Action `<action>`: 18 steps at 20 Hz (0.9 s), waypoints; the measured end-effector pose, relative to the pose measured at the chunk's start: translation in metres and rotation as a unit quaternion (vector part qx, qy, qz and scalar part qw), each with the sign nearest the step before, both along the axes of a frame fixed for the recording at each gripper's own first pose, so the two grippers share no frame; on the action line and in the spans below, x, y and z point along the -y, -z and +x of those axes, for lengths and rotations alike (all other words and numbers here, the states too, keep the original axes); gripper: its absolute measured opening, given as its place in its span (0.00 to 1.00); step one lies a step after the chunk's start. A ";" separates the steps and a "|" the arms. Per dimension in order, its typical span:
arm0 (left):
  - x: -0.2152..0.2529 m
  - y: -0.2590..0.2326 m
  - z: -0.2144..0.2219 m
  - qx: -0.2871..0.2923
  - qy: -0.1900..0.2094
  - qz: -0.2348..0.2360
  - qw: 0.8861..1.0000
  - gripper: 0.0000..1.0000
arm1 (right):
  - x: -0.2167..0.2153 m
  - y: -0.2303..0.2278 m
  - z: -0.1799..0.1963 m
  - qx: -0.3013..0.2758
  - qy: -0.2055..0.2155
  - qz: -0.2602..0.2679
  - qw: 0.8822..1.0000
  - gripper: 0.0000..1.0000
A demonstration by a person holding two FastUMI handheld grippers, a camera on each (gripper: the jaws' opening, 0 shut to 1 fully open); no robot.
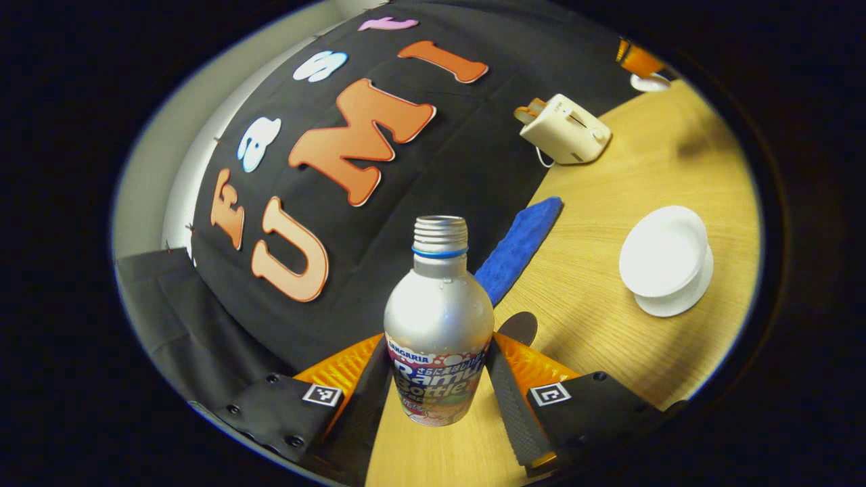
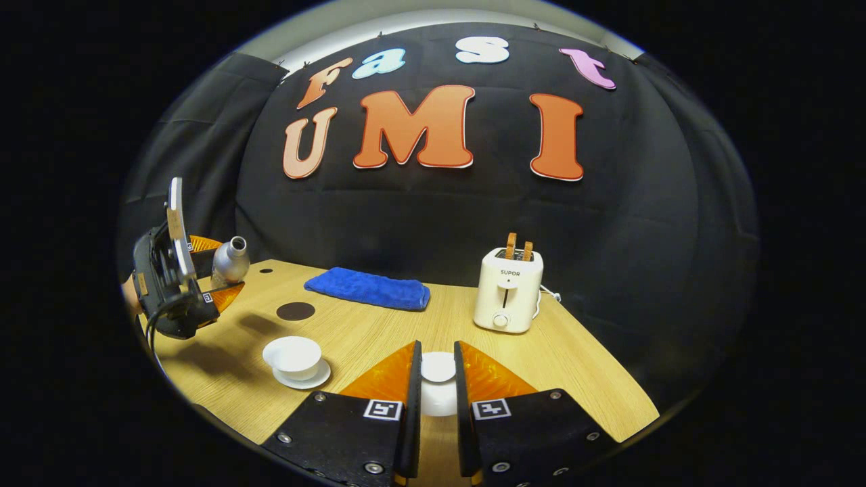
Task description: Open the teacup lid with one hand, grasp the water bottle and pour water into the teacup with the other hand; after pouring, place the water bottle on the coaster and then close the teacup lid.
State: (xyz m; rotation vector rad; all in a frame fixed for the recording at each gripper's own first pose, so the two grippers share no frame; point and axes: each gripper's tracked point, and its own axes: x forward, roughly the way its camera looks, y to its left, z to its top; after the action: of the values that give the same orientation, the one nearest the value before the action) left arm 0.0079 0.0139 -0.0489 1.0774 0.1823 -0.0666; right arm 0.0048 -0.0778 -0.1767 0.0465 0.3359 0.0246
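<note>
The bottle [image 1: 438, 338] had no cap on its threaded neck, so the main risk was spillage before the mouth reached the teacup [image 2: 292, 354]. In the right gripper view the bottle [image 2: 230, 261] was raised off the table [image 2: 575, 379] and tilted, with its mouth pointing away from the cup; any further tilt on that heading would probably have sent water onto the table or towards the blue cloth [image 2: 369, 288]. A second risk was slippage: the left gripper [image 1: 440, 379] was clenched on the lower, labelled part of the bottle, both fingers pressed against its sides, and the metal surface looked smooth (droplets appeared near the shoulder). A loose hold during the pour could have let the bottle rotate or slide down.

The cup stood open on its saucer [image 2: 318, 376], below and in front of the left gripper [image 2: 203, 284], near the dark round coaster [image 2: 295, 311] yet apart from it. The pour would have required the mouth to be brought over the bowl before tipping.

The right gripper [image 2: 438, 379] was held low over the table, level and pointing towards the booth wall. Its fingers were closed on the white lid [image 2: 438, 368], gripping the knob between them. A drop of the lid from that low height seemed a minor concern. The toaster [image 2: 509, 291] stood ahead of it, well apart from the cup.
</note>
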 end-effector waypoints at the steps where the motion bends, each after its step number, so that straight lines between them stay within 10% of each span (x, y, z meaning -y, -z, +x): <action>1: 0.003 -0.002 -0.002 0.002 0.007 0.014 1.000 0.89 | 0.002 0.000 -0.001 0.000 0.002 0.001 1.000 0.24; 18: 0.037 -0.011 -0.009 0.053 0.105 0.298 0.947 0.82 | 0.020 0.000 -0.013 0.000 0.004 -0.001 1.000 0.23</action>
State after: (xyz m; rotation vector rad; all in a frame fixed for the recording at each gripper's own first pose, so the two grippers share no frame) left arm -0.0009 -0.0230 -0.0382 1.7005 -0.0177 -0.1513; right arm -0.0083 -0.0980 -0.1767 0.0450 0.3360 0.0159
